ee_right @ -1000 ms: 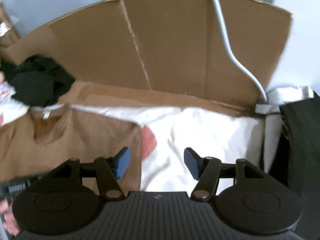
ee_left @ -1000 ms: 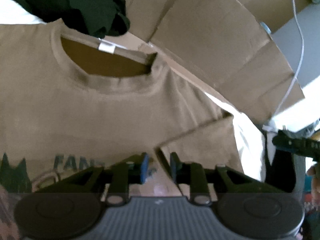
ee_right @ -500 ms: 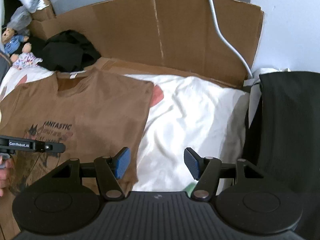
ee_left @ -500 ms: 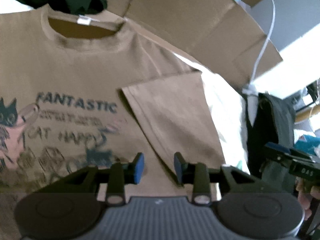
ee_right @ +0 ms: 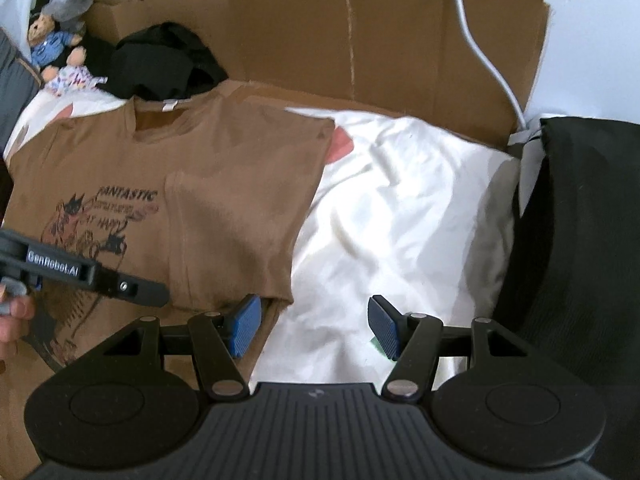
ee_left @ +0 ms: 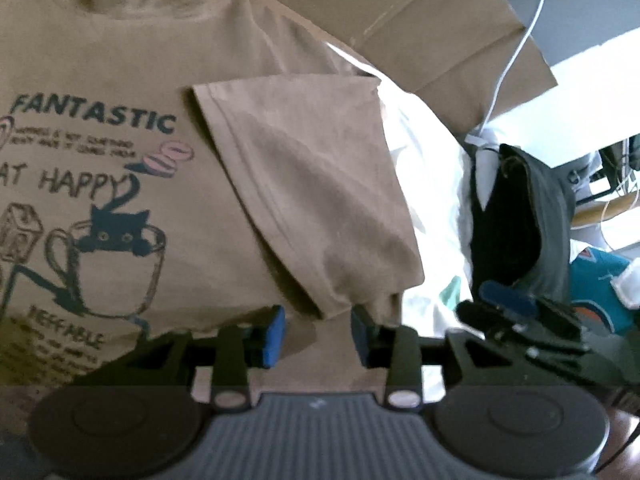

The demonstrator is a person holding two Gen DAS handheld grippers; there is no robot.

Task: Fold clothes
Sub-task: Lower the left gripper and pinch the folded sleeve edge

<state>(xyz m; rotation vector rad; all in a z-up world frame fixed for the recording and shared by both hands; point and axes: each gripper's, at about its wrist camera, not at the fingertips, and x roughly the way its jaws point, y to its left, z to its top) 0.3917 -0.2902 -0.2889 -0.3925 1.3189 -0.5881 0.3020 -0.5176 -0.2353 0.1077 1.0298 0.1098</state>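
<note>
A brown T-shirt (ee_left: 120, 60) with a cat-in-cup print lies flat, front up, on a white sheet (ee_right: 400, 200). Its right-hand sleeve (ee_left: 304, 184) is folded inward over the chest. My left gripper (ee_left: 318, 334) hovers just below the sleeve's lower corner. Its jaws are opening, and the pads press on nothing. In the right wrist view the T-shirt (ee_right: 224, 184) fills the left half, and my right gripper (ee_right: 316, 328) stands open over the shirt's side edge where it meets the sheet. The left gripper's finger (ee_right: 80, 272) shows at the left there.
Cardboard sheets (ee_right: 400, 40) stand behind the bed with a white cable (ee_right: 480, 48) hanging over them. A black garment (ee_right: 168, 60) and soft toys (ee_right: 60, 56) lie beyond the collar. A dark cushion (ee_right: 580, 240) borders the sheet on the right.
Both grippers have drawn back from the collar toward the shirt's lower part. The left jaws have widened. The folded sleeve stays on the chest. The right jaws keep the same gap.
</note>
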